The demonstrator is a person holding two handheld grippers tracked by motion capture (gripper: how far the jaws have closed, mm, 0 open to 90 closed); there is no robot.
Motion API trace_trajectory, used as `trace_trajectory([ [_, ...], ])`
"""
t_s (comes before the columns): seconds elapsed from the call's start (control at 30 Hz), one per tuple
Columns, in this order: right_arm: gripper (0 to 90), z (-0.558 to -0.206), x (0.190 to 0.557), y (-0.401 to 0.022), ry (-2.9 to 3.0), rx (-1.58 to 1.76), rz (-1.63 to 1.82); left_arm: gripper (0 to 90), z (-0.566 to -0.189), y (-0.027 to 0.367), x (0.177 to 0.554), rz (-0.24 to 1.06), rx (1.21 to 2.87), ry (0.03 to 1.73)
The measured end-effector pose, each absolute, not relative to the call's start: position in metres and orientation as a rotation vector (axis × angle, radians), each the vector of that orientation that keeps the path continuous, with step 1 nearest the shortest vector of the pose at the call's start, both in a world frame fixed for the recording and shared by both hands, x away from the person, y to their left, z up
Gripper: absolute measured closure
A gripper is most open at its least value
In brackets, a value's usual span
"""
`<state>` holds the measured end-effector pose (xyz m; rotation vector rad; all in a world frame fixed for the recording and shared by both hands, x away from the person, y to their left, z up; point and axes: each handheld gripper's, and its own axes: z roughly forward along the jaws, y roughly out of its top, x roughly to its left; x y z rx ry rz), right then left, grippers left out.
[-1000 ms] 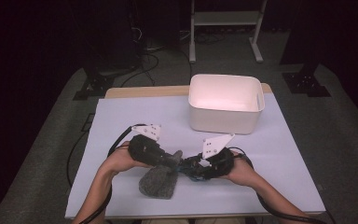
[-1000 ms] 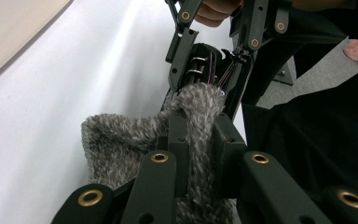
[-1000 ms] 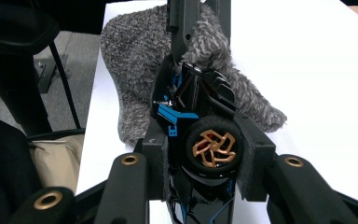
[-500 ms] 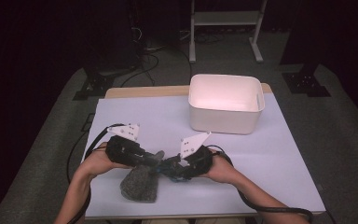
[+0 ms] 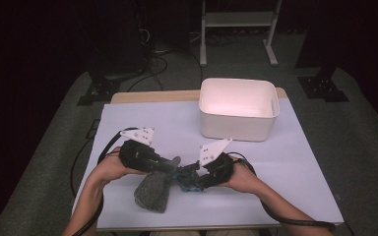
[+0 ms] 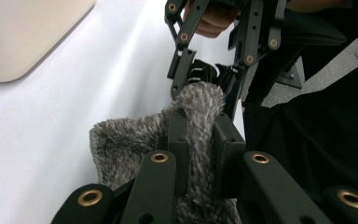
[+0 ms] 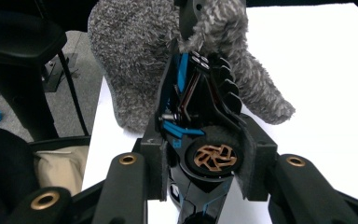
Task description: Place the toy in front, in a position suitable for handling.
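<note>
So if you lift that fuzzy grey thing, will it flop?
Probably yes. The fuzzy grey cloth bunches and folds where the left gripper pinches it, so it looks soft and limp. Its shaggy pile suggests it is light and unlikely to slip. It seems unlikely to roll or break.

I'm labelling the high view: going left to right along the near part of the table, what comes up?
Left gripper → grey fuzzy cloth → black and blue tool → right gripper.

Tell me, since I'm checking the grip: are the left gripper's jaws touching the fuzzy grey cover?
Touching. The left gripper view shows the left gripper with both jaws pressed onto a fold of the fuzzy grey cover, pinching it between them.
</note>
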<state>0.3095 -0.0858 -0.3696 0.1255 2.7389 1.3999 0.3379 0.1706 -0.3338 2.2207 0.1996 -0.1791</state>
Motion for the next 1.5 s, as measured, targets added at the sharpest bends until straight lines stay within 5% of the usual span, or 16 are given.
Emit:
trace_trajectory([
  [0.57,59.3,-0.369,0.306,-0.131,2.766,0.220,1.277,80.2,-0.339,0.133,0.352,-0.224,2.212,0.171],
  [0.9,53.4,-0.368,0.309,-0.130,2.827,0.265,1.250,80.2,-0.338,0.130,0.353,-0.214,2.216,0.180],
  [1.5,56.0,-0.352,0.307,-0.121,2.801,0.284,1.188,79.9,-0.341,0.133,0.350,-0.226,2.212,0.177],
])
